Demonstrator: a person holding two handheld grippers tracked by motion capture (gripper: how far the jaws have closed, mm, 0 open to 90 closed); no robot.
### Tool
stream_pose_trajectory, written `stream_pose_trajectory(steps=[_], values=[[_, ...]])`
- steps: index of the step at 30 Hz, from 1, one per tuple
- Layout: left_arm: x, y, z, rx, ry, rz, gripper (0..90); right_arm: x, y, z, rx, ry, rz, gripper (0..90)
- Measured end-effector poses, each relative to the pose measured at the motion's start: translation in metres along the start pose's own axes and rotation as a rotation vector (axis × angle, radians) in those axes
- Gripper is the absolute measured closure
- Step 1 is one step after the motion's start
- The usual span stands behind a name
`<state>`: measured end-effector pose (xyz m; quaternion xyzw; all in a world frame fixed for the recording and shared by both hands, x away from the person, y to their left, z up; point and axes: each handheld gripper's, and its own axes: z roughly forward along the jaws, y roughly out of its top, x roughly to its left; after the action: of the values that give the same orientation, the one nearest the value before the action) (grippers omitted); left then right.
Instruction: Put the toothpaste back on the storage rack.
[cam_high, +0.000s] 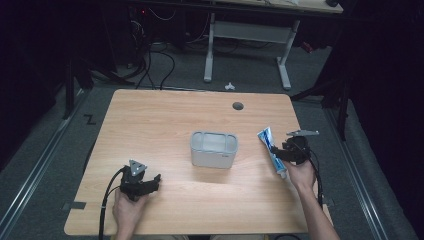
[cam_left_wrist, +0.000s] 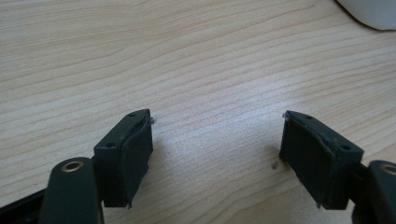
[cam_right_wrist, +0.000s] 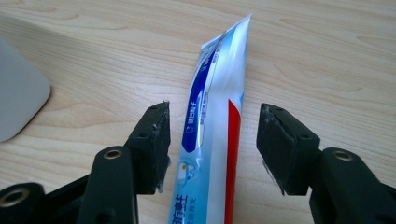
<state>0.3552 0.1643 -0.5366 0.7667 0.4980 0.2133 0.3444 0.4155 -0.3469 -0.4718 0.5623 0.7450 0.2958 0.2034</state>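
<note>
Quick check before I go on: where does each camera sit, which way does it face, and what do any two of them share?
High view: above the person's side, looking forward and down on the table; both forearms, left gripper, right gripper.
Left gripper view: between its open jaws, onto bare wood.
Right gripper view: along its open jaws, toothpaste tube between them, untouched.
Shared: tube and grey container with the high view.

We see the toothpaste tube (cam_right_wrist: 212, 126) lying flat on the wooden counter (cam_high: 165, 120) near its right edge. It is white and light blue with a dark blue band and a red stripe, its flat crimped end pointing away from us.
</note>
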Motion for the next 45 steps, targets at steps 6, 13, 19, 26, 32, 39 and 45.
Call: stream_pose_trajectory(steps=[6, 13, 19, 26, 32, 39, 45], values=[[0.0, 0.0, 0.0, 0.0, 0.0, 0.0, 25.8, -0.001, 0.009, 0.01, 0.035, 0.0, 0.004, 43.5], [0.0, 0.0, 0.0, 0.0, 0.0, 0.0, 25.8, -0.005, 0.017, 0.022, 0.069, -0.001, 0.032, 42.6], [0.0, 0.0, 0.0, 0.0, 0.0, 0.0, 25.8, -0.009, 0.018, 0.034, 0.122, 0.019, 0.065, 41.7], [0.0, 0.0, 0.0, 0.0, 0.0, 0.0, 25.8, -0.009, 0.017, 0.045, 0.164, 0.025, 0.077, 41.5], [0.0, 0.0, 0.0, 0.0, 0.0, 0.0, 25.7, -0.008, 0.019, 0.049, 0.194, 0.024, 0.073, 43.3], [0.0, 0.0, 0.0, 0.0, 0.0, 0.0, 25.8, 0.0, 0.024, 0.053, 0.234, -0.016, 0.037, 50.5], [0.0, 0.0, 0.0, 0.0, 0.0, 0.0, 25.8, -0.001, 0.027, 0.048, 0.24, -0.036, 0.014, 64.4]])
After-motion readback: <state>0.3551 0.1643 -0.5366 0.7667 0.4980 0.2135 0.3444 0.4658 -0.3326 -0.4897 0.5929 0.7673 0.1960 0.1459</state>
